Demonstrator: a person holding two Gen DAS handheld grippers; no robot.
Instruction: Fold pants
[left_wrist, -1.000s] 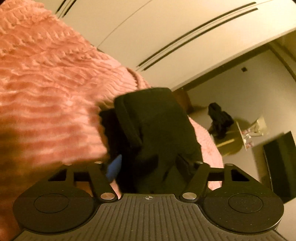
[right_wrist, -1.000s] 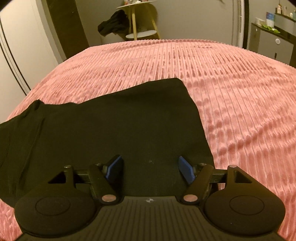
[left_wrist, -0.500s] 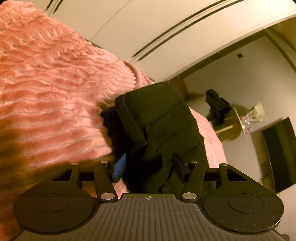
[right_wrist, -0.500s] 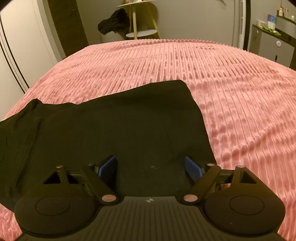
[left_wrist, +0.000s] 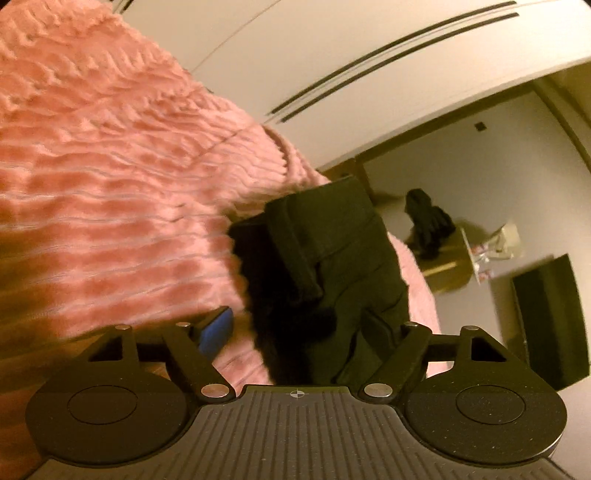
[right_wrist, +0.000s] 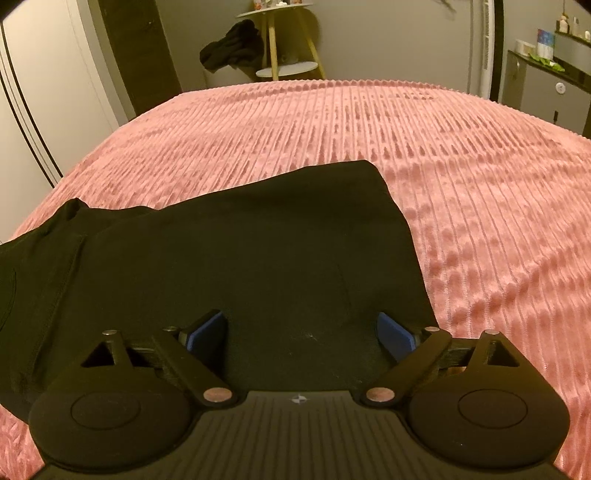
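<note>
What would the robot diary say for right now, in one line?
step: fold pants | left hand-held gripper: open, around black pants | right hand-held gripper: open, over pants | surface: pink bedspread

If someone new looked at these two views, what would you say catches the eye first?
The black pants stand out first, spread dark across the ribbed pink bedspread right ahead of the open right gripper. In the left wrist view, a bunched part of the pants lies between the fingers of the open left gripper. Behind the bed, dark clothing hangs beside a yellow side table.
</note>
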